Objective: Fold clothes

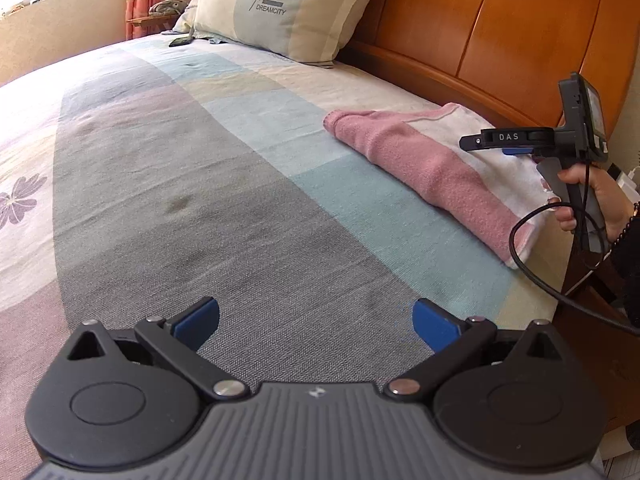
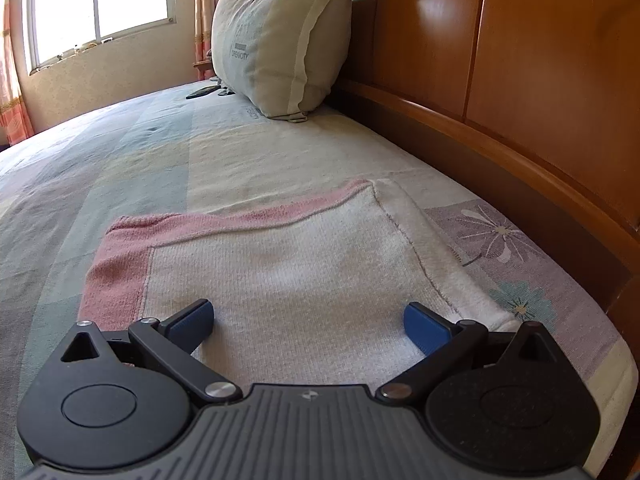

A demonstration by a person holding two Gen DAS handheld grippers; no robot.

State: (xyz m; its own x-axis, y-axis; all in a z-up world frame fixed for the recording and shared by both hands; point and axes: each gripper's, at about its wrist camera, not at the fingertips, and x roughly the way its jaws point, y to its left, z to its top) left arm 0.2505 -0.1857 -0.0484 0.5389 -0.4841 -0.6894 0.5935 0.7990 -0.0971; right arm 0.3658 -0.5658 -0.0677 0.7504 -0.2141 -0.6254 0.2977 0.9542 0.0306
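A pink and white garment [image 1: 436, 168] lies folded flat on the bed near the wooden headboard, at the right of the left wrist view. In the right wrist view the same folded garment [image 2: 288, 268] fills the middle, white panel up with a pink border. My right gripper [image 2: 308, 326] hovers just above its near edge, open, with nothing between the blue pads. A hand holds that right gripper [image 1: 468, 143] over the garment in the left wrist view. My left gripper [image 1: 316, 324] is open over bare grey bedspread, well left of the garment.
The bed carries a patchwork bedspread [image 1: 192, 168] of grey, blue and cream blocks. A pillow [image 1: 288, 4] leans on the orange wooden headboard [image 1: 500, 36] at the far end, with a dark phone [image 1: 181, 41] beside it. A black cable [image 1: 532, 264] hangs off the right gripper.
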